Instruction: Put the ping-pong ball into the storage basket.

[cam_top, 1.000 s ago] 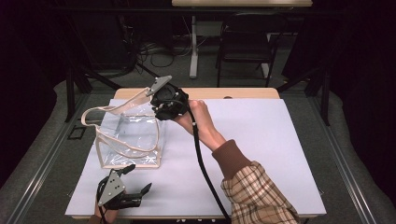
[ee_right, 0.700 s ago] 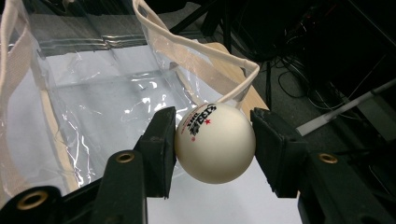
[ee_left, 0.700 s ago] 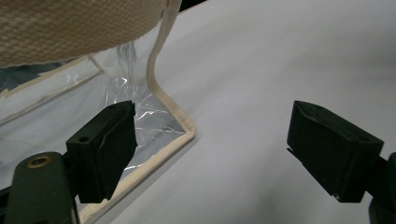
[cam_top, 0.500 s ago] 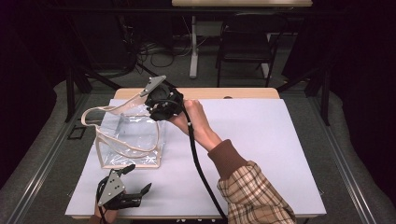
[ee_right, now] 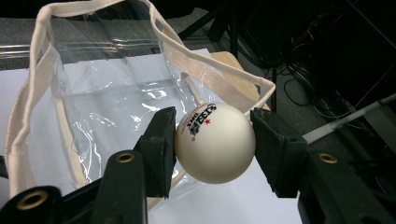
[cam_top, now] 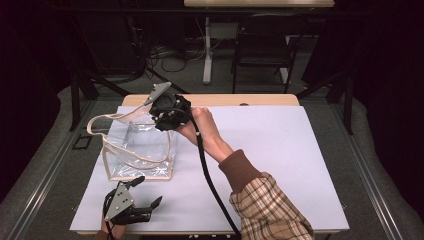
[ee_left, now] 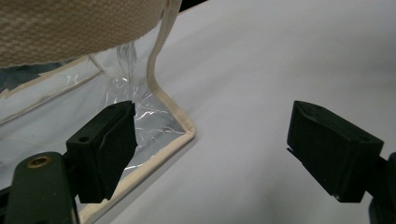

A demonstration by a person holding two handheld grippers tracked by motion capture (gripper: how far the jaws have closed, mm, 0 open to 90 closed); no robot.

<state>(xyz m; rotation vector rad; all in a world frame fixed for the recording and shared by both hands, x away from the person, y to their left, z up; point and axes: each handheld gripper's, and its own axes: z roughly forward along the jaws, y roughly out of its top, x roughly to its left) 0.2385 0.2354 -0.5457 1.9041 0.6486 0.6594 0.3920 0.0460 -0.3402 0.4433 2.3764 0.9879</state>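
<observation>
Right gripper view shows the right gripper squeezing a white ball by its two sides, just above the open top of the clear bag. The ball is likely light, hard and smooth — it could pop out if the squeeze goes off its middle. The bag stands near the table's far left corner. It looks soft and floppy. The left gripper is open wide and empty — beside the bag's bottom corner.

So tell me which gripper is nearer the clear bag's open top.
Right. The right gripper holds a white ball just above the clear bag at its rim; the left gripper rests low on the table by the bag's bottom corner.
</observation>
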